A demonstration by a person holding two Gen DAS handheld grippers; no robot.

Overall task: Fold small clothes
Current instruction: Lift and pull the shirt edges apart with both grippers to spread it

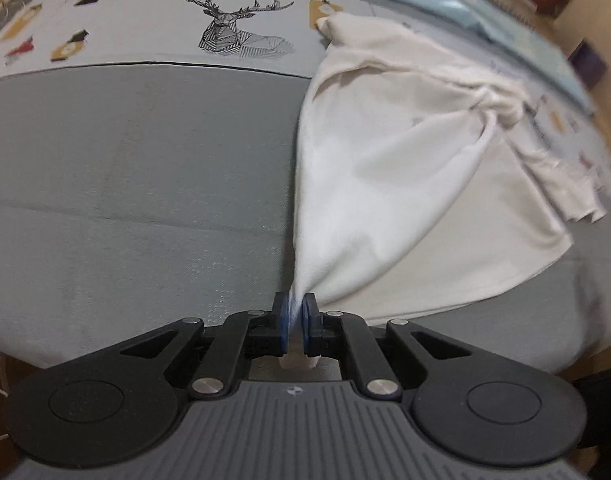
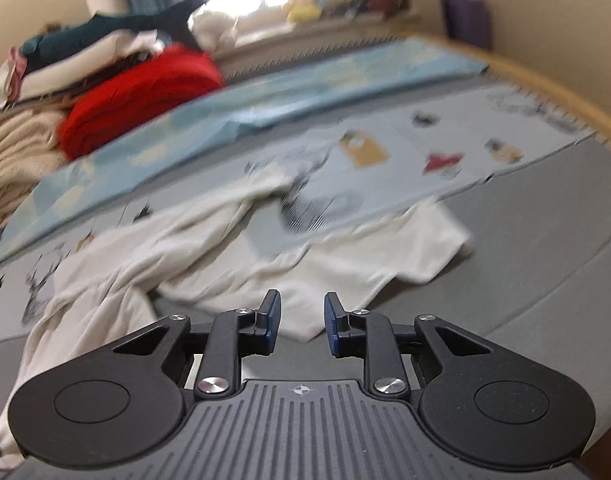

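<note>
A small white garment [image 1: 405, 184] lies crumpled on the grey mat [image 1: 145, 184]. My left gripper [image 1: 296, 316] is shut on a corner of it and pulls the cloth taut toward me, so it rises in a cone from the mat. In the right wrist view the same white garment [image 2: 265, 264] spreads across the mat, blurred. My right gripper [image 2: 302, 320] is open and empty, just above the garment's near edge, with its blue pads [image 2: 274, 320] apart.
A printed sheet with a deer drawing [image 1: 241, 28] covers the far part of the mat. A light blue cloth [image 2: 265, 100] lies behind it. A pile of folded clothes with a red one [image 2: 141, 96] stands at the back left. A wooden edge [image 2: 565, 92] runs along the right.
</note>
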